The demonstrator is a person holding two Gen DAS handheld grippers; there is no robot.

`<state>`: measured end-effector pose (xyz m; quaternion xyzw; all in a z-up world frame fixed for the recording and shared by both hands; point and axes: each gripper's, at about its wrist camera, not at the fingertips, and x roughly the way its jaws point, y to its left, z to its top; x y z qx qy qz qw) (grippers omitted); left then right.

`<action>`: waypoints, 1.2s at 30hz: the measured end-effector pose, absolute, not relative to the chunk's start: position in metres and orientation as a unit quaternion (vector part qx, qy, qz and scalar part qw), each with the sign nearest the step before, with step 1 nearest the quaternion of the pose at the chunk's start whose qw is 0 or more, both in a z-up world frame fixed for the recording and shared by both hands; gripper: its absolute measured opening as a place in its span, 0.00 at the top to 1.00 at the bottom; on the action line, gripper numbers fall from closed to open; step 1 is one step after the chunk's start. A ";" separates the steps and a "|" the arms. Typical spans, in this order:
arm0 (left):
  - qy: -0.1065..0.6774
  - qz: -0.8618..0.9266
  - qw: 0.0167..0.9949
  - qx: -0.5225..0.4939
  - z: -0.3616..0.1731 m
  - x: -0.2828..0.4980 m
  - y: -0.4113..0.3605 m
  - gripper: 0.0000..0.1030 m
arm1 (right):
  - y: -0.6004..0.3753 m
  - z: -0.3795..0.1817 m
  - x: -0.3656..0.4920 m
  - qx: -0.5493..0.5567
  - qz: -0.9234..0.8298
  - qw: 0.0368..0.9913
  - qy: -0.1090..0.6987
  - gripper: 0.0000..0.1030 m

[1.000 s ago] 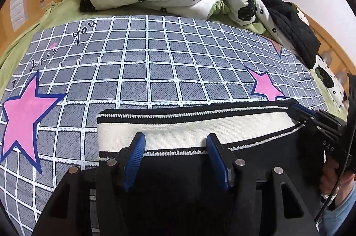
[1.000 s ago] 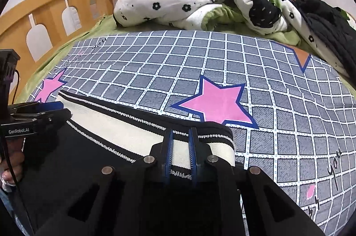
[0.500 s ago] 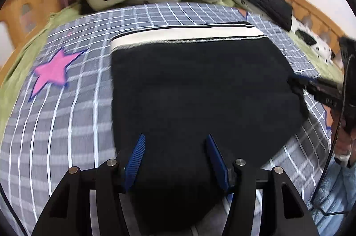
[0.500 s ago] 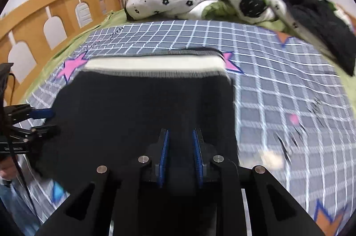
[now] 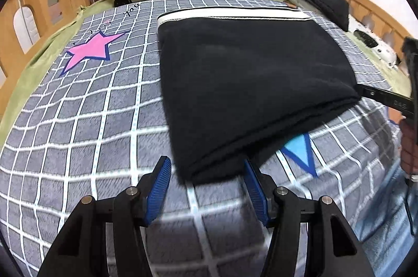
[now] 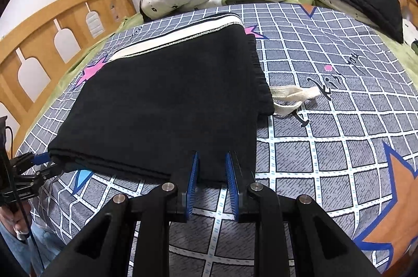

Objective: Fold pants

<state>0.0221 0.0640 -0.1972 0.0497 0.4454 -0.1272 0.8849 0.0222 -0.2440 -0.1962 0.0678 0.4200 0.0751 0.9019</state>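
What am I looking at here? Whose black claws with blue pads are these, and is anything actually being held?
There is no robot arm. A person holds a two-finger tool in each hand, and each tool carries a wide-angle camera that looks along its fingers. One picture looks out from the left gripper, the other from the right gripper. On the checked bedspread lie folded black pants, with the white waistband at the far end and a white drawstring poking out. The pants' near edge lies between both pairs of fingers, but neither pair looks clamped on it, so nothing is held.
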 end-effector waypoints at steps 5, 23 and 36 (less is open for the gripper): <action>0.368 -0.125 0.921 -0.020 -0.171 0.013 0.079 0.85 | -0.242 -0.197 0.025 0.058 0.071 0.903 0.420 0.79; 0.365 -0.144 0.919 -0.046 -0.146 0.022 0.084 0.62 | -0.235 -0.166 0.035 0.027 0.098 0.929 0.356 0.77; 0.417 -0.141 0.898 -0.020 -0.182 0.021 0.051 0.61 | -0.233 -0.203 0.036 0.005 0.087 0.903 0.420 0.78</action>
